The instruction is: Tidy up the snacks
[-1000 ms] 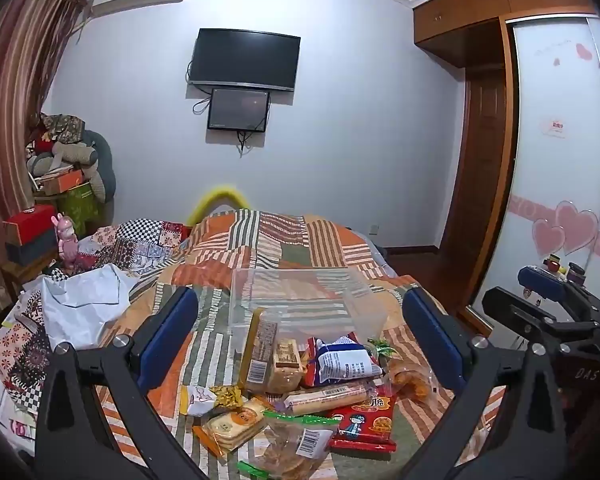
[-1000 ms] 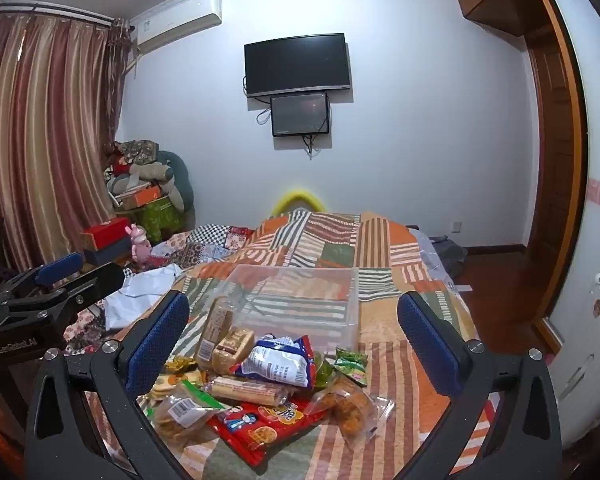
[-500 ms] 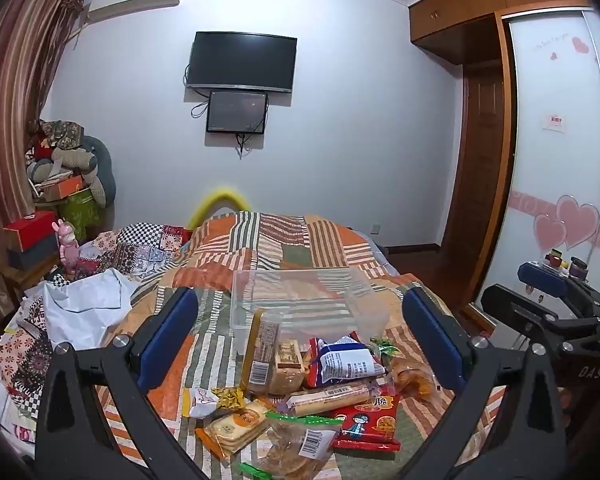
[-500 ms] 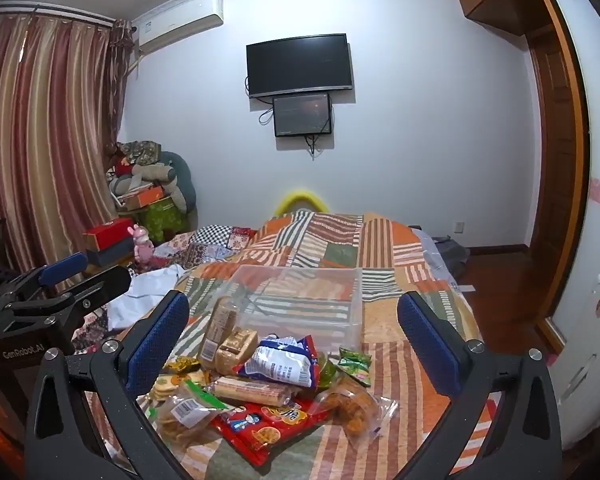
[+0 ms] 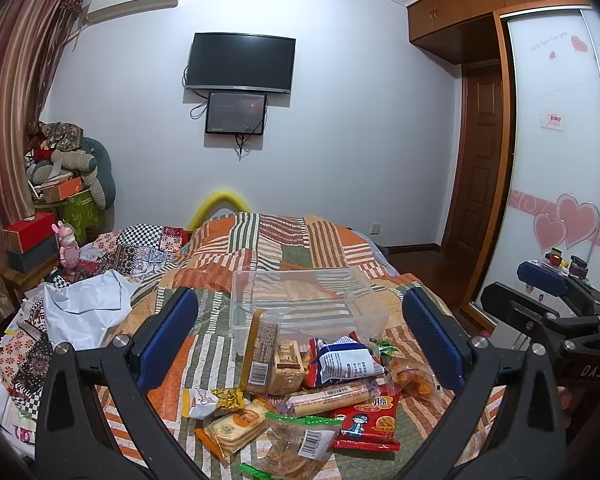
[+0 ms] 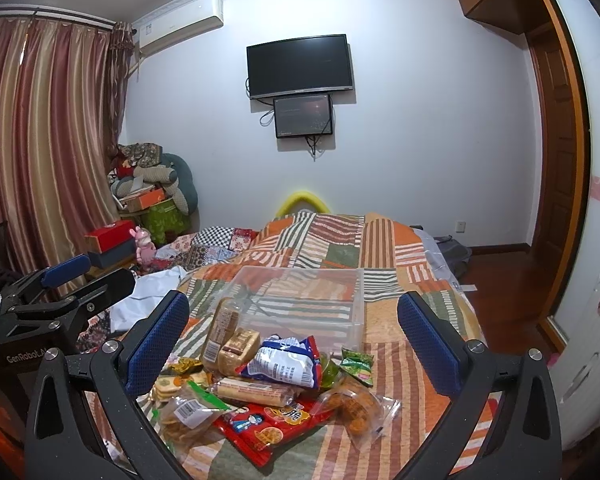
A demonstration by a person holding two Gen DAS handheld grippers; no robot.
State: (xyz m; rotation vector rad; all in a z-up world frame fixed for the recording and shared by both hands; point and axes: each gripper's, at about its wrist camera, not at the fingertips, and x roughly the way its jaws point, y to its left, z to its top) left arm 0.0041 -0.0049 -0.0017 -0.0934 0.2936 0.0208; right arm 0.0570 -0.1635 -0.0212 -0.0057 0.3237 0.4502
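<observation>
Through my left wrist camera, my left gripper (image 5: 300, 332) hangs spread wide above the bed, nothing between its blue pads (image 5: 168, 336). Below them the snack pile (image 5: 312, 396) lies on the patchwork quilt (image 5: 284, 248), just in front of the clear plastic bin (image 5: 300, 300). A tall biscuit pack (image 5: 262, 346) leans against the bin's near wall. Beside it sits a blue-and-white bag (image 5: 342, 362), with a long cracker roll (image 5: 328, 394) and a red packet (image 5: 370, 420) closer to me. A clear-wrapped cookie bag (image 5: 300, 444) is cut off by the bottom edge. My right gripper (image 5: 548, 304) shows at the right edge, partly out of frame; from here I cannot tell how its jaws stand.

Through my right wrist camera, my right gripper (image 6: 292, 332) is likewise spread, gripping nothing. The same snack pile (image 6: 268, 388) sits before the clear plastic bin (image 6: 304, 300), whose inside looks bare, though the see-through walls make that hard to judge. The red packet (image 6: 268, 424) lies partly buried under the cracker roll (image 6: 256, 390). My left gripper (image 6: 60, 292) pokes in at the left, its far finger hidden.
</observation>
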